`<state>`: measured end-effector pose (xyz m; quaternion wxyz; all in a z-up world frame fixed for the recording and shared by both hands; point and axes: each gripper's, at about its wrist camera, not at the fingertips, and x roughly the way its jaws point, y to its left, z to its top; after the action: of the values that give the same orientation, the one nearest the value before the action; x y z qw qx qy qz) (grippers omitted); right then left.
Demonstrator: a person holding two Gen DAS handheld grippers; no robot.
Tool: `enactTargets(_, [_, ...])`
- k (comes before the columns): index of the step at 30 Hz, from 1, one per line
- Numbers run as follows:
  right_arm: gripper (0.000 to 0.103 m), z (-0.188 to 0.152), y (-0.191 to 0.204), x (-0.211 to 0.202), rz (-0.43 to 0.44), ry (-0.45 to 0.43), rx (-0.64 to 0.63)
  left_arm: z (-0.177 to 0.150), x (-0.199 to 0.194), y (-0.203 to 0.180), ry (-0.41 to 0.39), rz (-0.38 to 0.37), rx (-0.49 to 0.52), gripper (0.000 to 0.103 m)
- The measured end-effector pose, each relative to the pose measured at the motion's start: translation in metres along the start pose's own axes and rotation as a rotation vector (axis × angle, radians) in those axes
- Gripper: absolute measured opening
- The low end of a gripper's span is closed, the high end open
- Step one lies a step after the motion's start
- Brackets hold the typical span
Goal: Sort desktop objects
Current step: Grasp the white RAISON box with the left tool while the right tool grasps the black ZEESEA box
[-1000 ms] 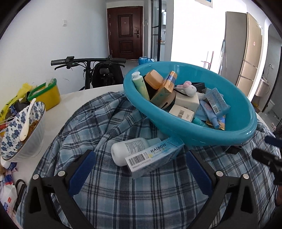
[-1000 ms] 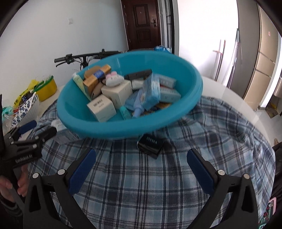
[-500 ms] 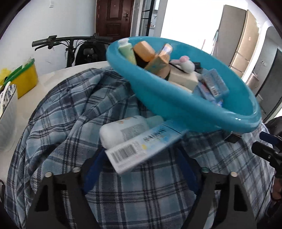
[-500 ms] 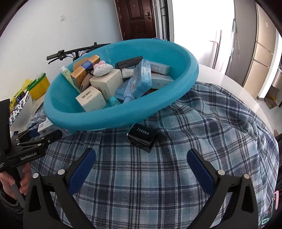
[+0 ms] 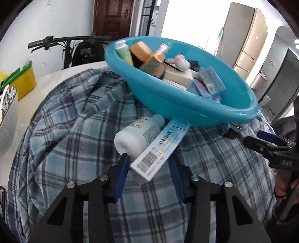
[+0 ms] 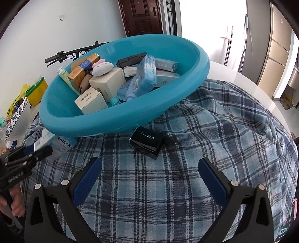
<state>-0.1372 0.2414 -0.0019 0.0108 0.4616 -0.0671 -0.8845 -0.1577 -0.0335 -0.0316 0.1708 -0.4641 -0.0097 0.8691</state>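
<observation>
Closest to you, your left gripper (image 5: 147,168) has its jaws closing around the long light-blue box (image 5: 160,147) with the bar code on its near end. The box is between the blue pads (image 5: 122,172), which sit right at its sides, but you cannot tell if they squeeze it yet. The far end of the box pokes under the rim of the big blue basin (image 5: 186,106).

A white bottle (image 5: 136,134) lies just to the left of the box, touching it. Both lie on the blue checked cloth (image 5: 74,115) that covers the table.

Your right gripper (image 6: 149,177) is wide open with nothing between its pads. It hangs over the checked cloth. Just past it sits a small black case (image 6: 146,142) with white letters on top. The case is close to the near side of the basin, and the rim hangs over its far edge.

The basin sits tilted on the cloth. It is full of small things: white boxes, a gold box, a green tube, blue packs, and a little soft bunny (image 6: 102,68).

Far off to the left are a yellow tub (image 5: 18,82) and a bowl with blue flowers (image 5: 7,112). Behind the table stands a bike (image 5: 74,48), and a dark brown door (image 6: 142,16) is in the far wall.
</observation>
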Motion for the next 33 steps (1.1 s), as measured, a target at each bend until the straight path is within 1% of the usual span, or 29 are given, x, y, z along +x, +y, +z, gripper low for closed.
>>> enactTargets(3, [0.103,0.000,0.000,0.000,0.007,0.004,0.004,-0.003,0.003,-0.004,0.031,-0.058,-0.009,0.045])
enactTargets(6, [0.103,0.000,0.000,0.001,0.009,0.009,0.007,-0.002,0.010,-0.010,0.040,-0.053,-0.012,0.045])
enactTargets(10, [0.103,-0.001,-0.002,0.000,0.015,0.013,0.015,-0.002,0.021,-0.017,0.078,-0.083,-0.029,0.045])
enactTargets(13, [0.103,-0.001,-0.007,0.000,0.010,0.008,0.030,-0.001,0.028,-0.021,0.097,-0.061,-0.036,0.044])
enactTargets(14, [0.103,0.000,-0.008,0.000,0.009,0.007,0.036,0.000,0.029,-0.023,0.094,-0.044,-0.031,0.034])
enactTargets(15, [0.103,0.000,-0.010,0.000,0.010,0.005,0.040,0.000,0.029,-0.024,0.092,-0.029,-0.029,0.029])
enactTargets(17, [0.103,0.001,-0.011,0.001,0.021,0.003,0.038,0.001,0.028,-0.024,0.087,-0.013,-0.032,0.024])
enactTargets(19, [0.103,0.004,-0.011,0.002,0.033,0.004,0.026,0.001,0.025,-0.024,0.078,-0.004,-0.047,0.024])
enactTargets(21, [0.103,0.007,-0.009,0.007,0.033,0.014,0.018,0.002,0.022,-0.027,0.068,0.033,-0.050,0.024])
enactTargets(23, [0.103,0.010,-0.008,0.012,0.029,0.022,0.012,0.001,0.019,-0.034,0.044,0.090,-0.036,0.024])
enactTargets(24, [0.103,0.011,-0.008,0.014,0.022,0.025,0.012,0.001,0.017,-0.035,0.036,0.106,-0.029,0.024])
enactTargets(25, [0.103,0.013,-0.008,0.018,0.010,0.028,0.016,0.001,0.016,-0.037,0.029,0.114,-0.024,0.024])
enactTargets(27, [0.102,0.015,-0.008,0.023,0.000,0.028,0.025,0.000,0.014,-0.041,0.018,0.105,-0.024,0.024])
enactTargets(29, [0.094,0.018,-0.006,0.028,-0.008,0.023,0.027,0.000,0.013,-0.042,0.001,0.096,-0.020,0.024])
enactTargets(31, [0.081,0.019,-0.002,0.033,-0.014,0.018,0.016,0.000,0.015,-0.043,-0.007,0.115,-0.012,0.024])
enactTargets(33, [0.074,0.019,0.001,0.039,-0.012,0.027,0.000,0.000,0.017,-0.042,0.002,0.116,-0.016,0.024])
